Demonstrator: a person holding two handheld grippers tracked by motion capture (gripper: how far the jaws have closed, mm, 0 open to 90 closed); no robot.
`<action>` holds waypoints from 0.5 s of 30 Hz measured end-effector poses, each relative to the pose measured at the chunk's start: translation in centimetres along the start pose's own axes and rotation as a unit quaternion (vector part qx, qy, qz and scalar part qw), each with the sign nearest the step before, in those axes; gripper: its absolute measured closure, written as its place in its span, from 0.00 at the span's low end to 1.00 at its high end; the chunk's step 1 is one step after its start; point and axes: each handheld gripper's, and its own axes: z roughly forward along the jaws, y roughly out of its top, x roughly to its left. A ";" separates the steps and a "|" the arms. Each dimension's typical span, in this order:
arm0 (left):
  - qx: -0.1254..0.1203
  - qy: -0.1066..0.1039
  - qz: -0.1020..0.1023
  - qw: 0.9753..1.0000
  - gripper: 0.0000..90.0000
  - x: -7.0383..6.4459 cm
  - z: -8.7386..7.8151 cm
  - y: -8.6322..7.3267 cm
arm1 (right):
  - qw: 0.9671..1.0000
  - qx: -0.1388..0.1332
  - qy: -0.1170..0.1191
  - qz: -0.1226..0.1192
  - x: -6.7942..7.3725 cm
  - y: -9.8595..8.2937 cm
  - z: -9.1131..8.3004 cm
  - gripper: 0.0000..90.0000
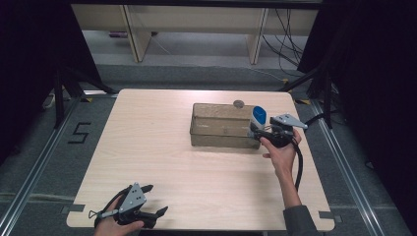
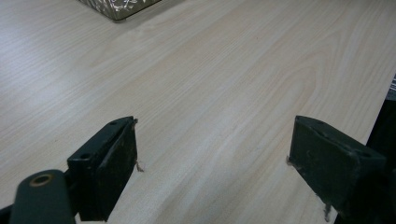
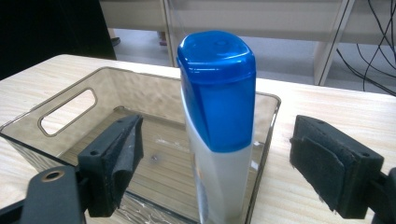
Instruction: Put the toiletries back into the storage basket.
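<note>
Bottle (image 3: 217, 126) stands at bin's (image 3: 70, 100) end wall, jaws wide.

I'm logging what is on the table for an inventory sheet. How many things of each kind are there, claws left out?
Clear plastic bin: 1
Blue-capped white bottle: 1
Small round grey thing by the bin's far rim, too small to identify: 1
Total: 3
</note>
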 end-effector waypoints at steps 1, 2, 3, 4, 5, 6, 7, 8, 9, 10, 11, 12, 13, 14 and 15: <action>0.000 0.000 -0.001 1.000 0.16 0.0 0.0 0.0 | 1.000 0.000 -0.001 -0.012 -0.1 0.0 0.0 0.20; -0.001 0.001 -0.001 1.000 0.16 0.0 0.0 0.0 | 1.000 0.002 -0.002 0.005 0.1 0.0 -0.2 0.20; 0.000 0.007 0.004 1.000 0.16 0.1 -0.1 0.0 | 1.000 -0.002 -0.001 0.006 0.1 -0.1 -0.2 0.20; 0.001 0.007 0.005 1.000 0.16 0.1 -0.1 0.0 | 1.000 -0.004 -0.001 -0.001 0.1 -0.1 -0.2 0.20; 0.000 0.003 0.001 1.000 0.16 0.1 -0.1 0.0 | 1.000 -0.006 -0.001 0.003 0.2 -0.2 -0.2 0.20; -0.002 0.002 0.001 1.000 0.16 0.1 -0.1 0.0 | 1.000 -0.003 -0.004 0.009 0.3 -0.2 -0.4 0.20; -0.002 0.002 0.001 1.000 0.16 0.1 -0.1 0.0 | 1.000 -0.002 -0.001 0.002 0.2 -0.1 -0.5 0.20; -0.002 0.002 0.001 1.000 0.16 0.1 -0.1 0.0 | 1.000 -0.006 -0.002 -0.007 0.0 -0.1 -0.5 0.20; -0.002 0.002 0.001 1.000 0.16 0.1 -0.1 0.0 | 1.000 -0.005 -0.004 -0.001 0.1 -0.1 -0.6 0.20; -0.002 0.002 0.001 1.000 0.16 0.1 -0.1 0.0 | 1.000 -0.001 -0.001 0.018 0.4 -0.1 -0.8 0.20; -0.001 0.002 0.000 1.000 0.16 0.1 -0.1 0.0 | 1.000 -0.004 0.003 0.010 0.3 -0.2 -0.8 0.20; -0.002 0.002 0.000 1.000 0.16 0.1 -0.1 0.0 | 1.000 -0.003 0.001 0.006 0.2 -0.1 -0.9 0.20; -0.001 0.002 0.001 1.000 0.16 0.1 -0.1 0.0 | 1.000 -0.003 -0.005 0.003 0.3 -0.1 -1.0 0.20; -0.001 0.002 0.000 1.000 0.16 0.1 -0.1 0.0 | 1.000 -0.008 -0.002 -0.003 0.2 -0.2 -1.0 0.20; -0.001 0.002 0.000 1.000 0.16 0.1 -0.1 0.0 | 1.000 -0.004 0.001 0.008 0.2 -0.1 -1.1 0.20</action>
